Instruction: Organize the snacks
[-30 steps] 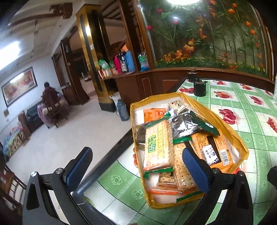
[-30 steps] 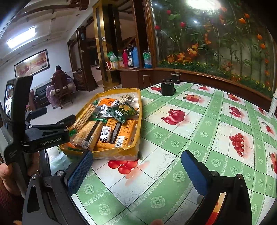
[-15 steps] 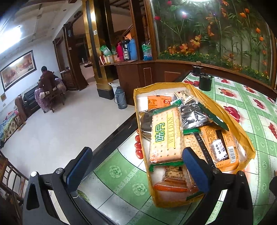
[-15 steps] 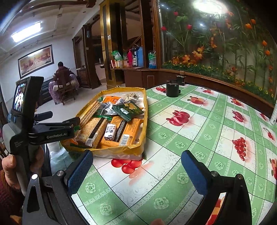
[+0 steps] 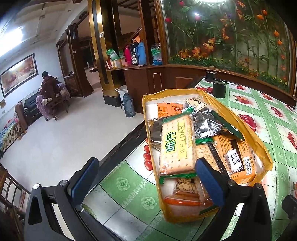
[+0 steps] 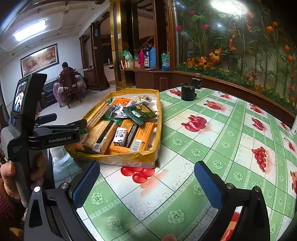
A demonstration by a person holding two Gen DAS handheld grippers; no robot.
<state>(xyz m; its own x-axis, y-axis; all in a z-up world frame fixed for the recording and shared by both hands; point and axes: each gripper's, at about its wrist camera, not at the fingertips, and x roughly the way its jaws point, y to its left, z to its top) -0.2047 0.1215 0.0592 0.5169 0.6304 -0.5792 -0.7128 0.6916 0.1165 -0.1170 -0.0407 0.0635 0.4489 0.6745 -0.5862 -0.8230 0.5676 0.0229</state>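
Right now both the left gripper [image 5: 146, 176] and right gripper [image 6: 146, 182] have wide open jaws holding nothing, so to grab the WEIDAN cracker pack [image 5: 177, 146] on top in the yellow snack box [image 5: 259, 146], go down slowly.

Bright ceiling light [image 6: 29, 30], lamp glare on glass [image 6: 230, 6], dark fisheye corners.

Lower snacks [image 5: 185, 196] buried under WEIDAN crackers [image 5: 176, 146]
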